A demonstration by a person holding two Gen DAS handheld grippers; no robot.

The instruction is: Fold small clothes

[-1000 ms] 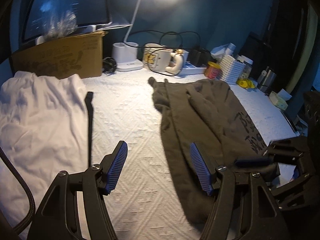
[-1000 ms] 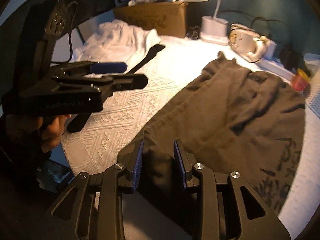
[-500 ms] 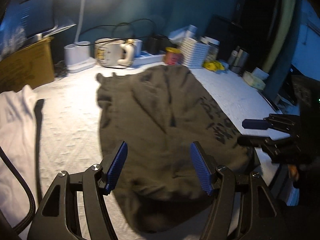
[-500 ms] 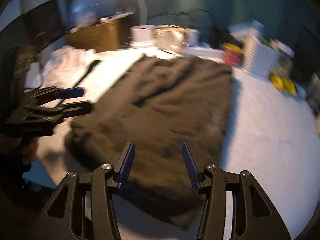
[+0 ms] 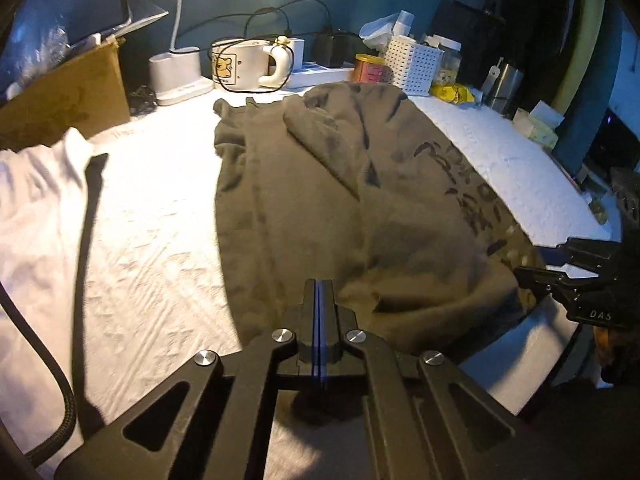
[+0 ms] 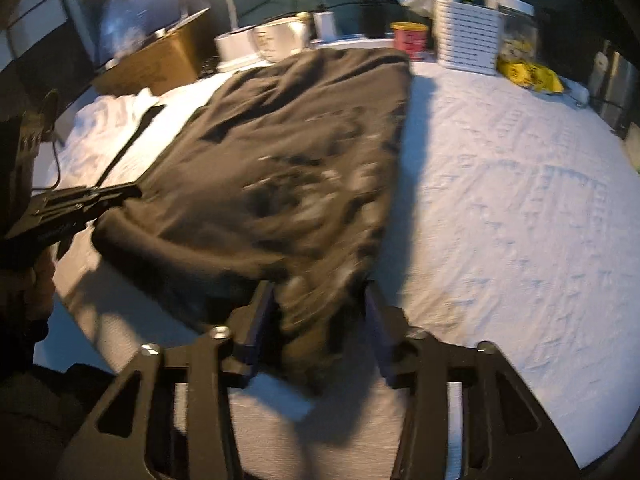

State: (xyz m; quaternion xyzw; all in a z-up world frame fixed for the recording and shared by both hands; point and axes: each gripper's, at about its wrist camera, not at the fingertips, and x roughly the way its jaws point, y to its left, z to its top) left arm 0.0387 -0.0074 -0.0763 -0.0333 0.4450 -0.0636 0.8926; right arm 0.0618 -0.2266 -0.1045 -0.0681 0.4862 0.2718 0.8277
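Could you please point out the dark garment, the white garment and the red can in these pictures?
dark garment [image 5: 320, 208]: left wrist view, on the middle of its spread cloth.
white garment [image 5: 36, 216]: left wrist view, on its crumpled body at the left.
red can [image 6: 409, 40]: right wrist view, on its side wall.

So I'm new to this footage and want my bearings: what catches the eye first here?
A wrinkled olive-brown T-shirt with dark lettering dominates, spread across the white textured table cover. The left gripper is shut at the shirt's near hem, while the open right gripper straddles the hem's other end. A crumpled white garment lies at the left, and a cream mug stands at the back.
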